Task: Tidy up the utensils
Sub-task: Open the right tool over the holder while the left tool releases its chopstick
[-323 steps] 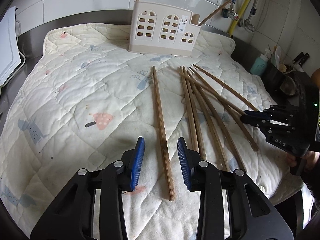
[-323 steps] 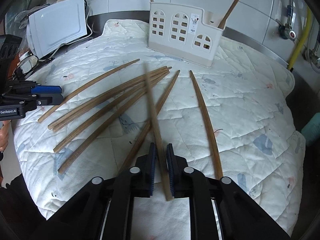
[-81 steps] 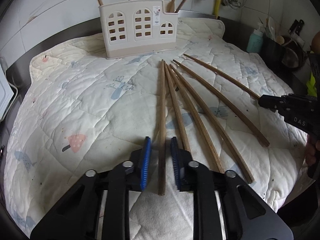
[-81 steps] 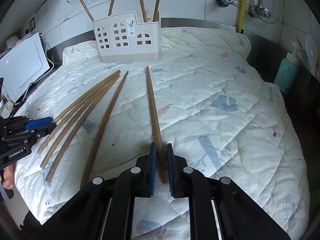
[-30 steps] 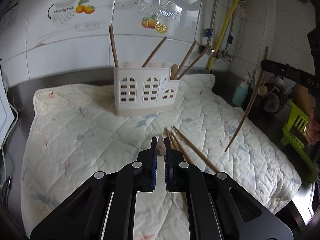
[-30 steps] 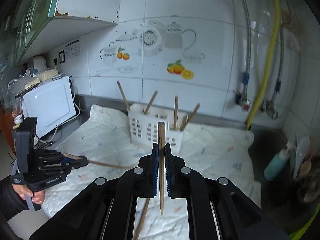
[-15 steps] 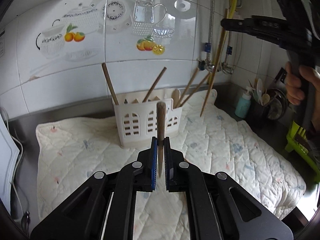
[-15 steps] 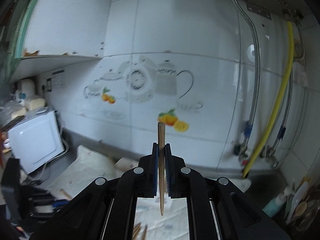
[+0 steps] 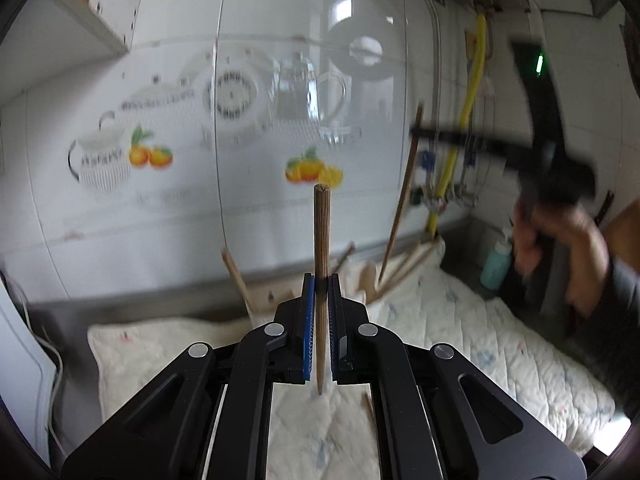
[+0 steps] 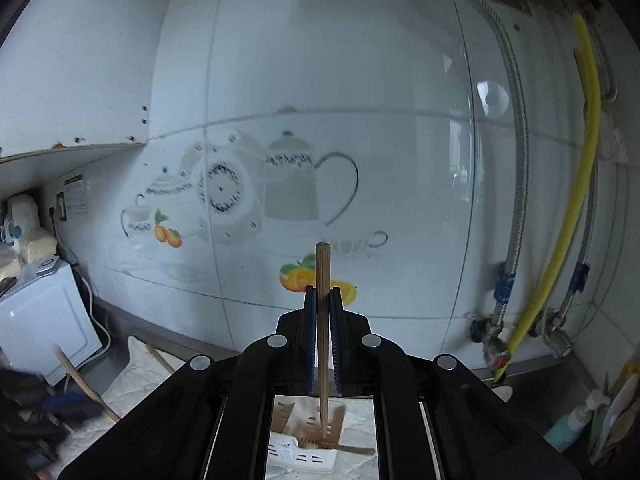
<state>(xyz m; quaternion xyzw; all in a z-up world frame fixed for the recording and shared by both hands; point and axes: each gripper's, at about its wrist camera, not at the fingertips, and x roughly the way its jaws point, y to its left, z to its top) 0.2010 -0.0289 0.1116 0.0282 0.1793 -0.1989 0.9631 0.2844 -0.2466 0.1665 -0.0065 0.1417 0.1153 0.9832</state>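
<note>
1. A chopstick [image 9: 321, 264] is being clamped upright between the left gripper [image 9: 320, 280] fingers, protruding above and below them.
2. A second chopstick [image 10: 322, 320] is being clamped likewise by the right gripper [image 10: 322, 292], its lower tip hanging over the utensil holder [image 10: 308, 436].

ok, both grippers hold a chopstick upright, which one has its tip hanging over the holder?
The chopstick in the right gripper: its lower tip hangs above the white holder. The left gripper's chopstick ends over the quilted cloth.

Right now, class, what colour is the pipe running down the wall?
Yellow pipe; the right wrist view shows it best.
</note>
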